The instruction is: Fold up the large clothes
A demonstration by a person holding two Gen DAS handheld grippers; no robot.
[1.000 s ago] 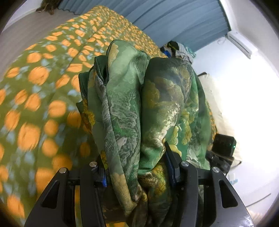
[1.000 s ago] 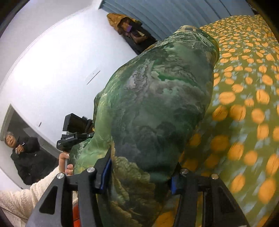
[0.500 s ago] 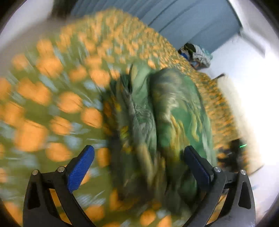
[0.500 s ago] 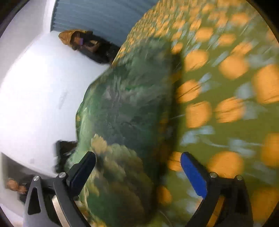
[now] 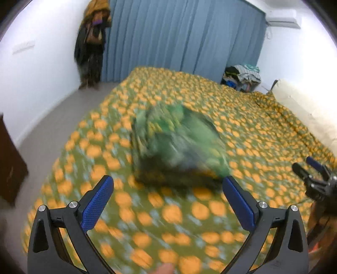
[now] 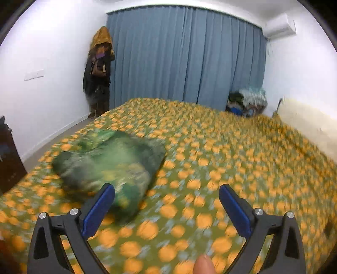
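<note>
on the bed, left wrist view: folded green garment (image 5: 177, 147) lies as a bundle on the orange-dotted bedspread (image 5: 252, 130), roughly mid-bed, ahead of the left tool (image 5: 168, 202). left tool spread wide, blue pads (image 5: 96, 202) well apart, nothing between them, garment lies beyond the tips and not touching. heavy motion blur on garment and near bedspread, so fold edges and print are unreadable. right tool (image 5: 309, 168) shows at the right edge, off to the garment's right, small and partly cut off; fingers look apart. blue curtain (image 5: 185, 40) across the back, dark clothes hanging (image 5: 91, 42) in the left corner, a clothes pile (image 5: 242, 78) past the far bed corner, ac unit (image 5: 282, 18) top right cut by the lens rim. dark furniture (image 5: 10, 160) at left, only an edge visible. a blurred fingertip shows at the bottom edge.

right wrist view: same garment (image 6: 109, 162) sits left of centre on the bedspread (image 6: 231, 147), near the bed's left edge. right tool (image 6: 166, 202) wide open, holding nothing; its left pad (image 6: 99, 210) overlaps the garment's near end in frame, can't tell whether it touches. blur again, garment outline soft. curtain (image 6: 185, 54), hanging clothes (image 6: 99, 69), clothes pile (image 6: 246, 101), ac unit (image 6: 278, 26) visible behind. a thumb tip (image 6: 203, 263) pokes in at the bottom edge, rest of the hand out of frame.
</note>
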